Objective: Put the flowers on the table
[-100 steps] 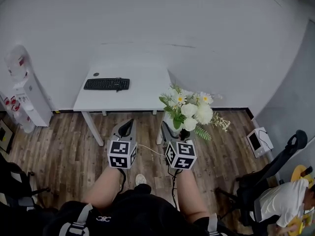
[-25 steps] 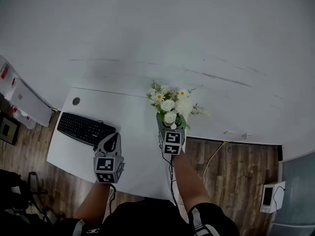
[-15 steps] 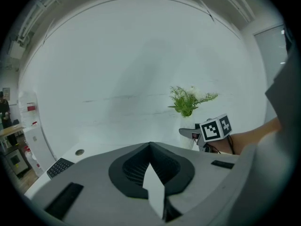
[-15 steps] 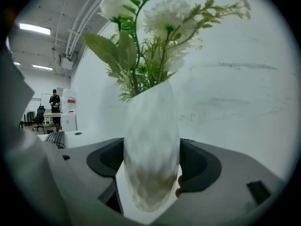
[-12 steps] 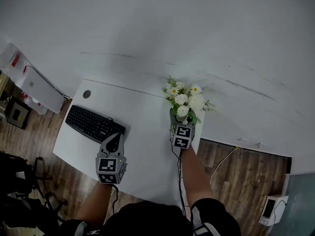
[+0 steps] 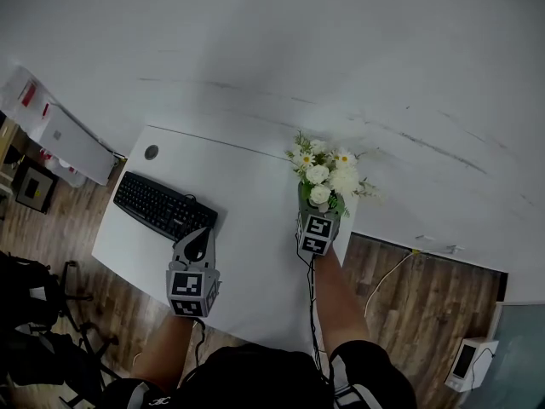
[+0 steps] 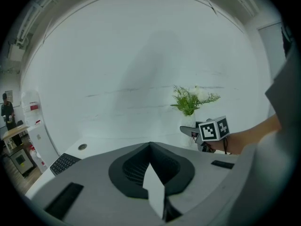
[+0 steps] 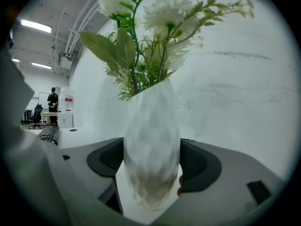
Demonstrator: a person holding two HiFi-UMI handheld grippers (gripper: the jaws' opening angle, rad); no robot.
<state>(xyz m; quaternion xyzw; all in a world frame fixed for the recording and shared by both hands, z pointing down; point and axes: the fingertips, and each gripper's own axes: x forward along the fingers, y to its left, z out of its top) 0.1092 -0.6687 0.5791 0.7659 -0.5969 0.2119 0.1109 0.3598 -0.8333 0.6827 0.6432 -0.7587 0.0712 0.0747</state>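
White flowers with green leaves (image 6: 325, 170) stand upright in a pale faceted vase (image 8: 151, 149). My right gripper (image 6: 312, 210) is shut on the vase's belly, one jaw on each side, over the far right corner of the white table (image 6: 247, 262). Whether the vase's base touches the tabletop is hidden. My left gripper (image 6: 197, 235) hovers over the table's near middle, shut and holding nothing, just right of the black keyboard (image 6: 164, 208). In the left gripper view the flowers (image 7: 192, 98) rise above the right gripper's marker cube (image 7: 214, 129).
A white wall runs right behind the table. A white cabinet (image 6: 64, 139) stands to the left, and dark chairs (image 6: 34, 313) sit at the lower left. A cable (image 6: 383, 279) and a small white device (image 6: 467, 360) lie on the wooden floor at right.
Four seconds ago I stood back from the table with the vase held; now both grippers are over the tabletop. In the last second the right gripper with the vase shifted slightly toward the far right corner.
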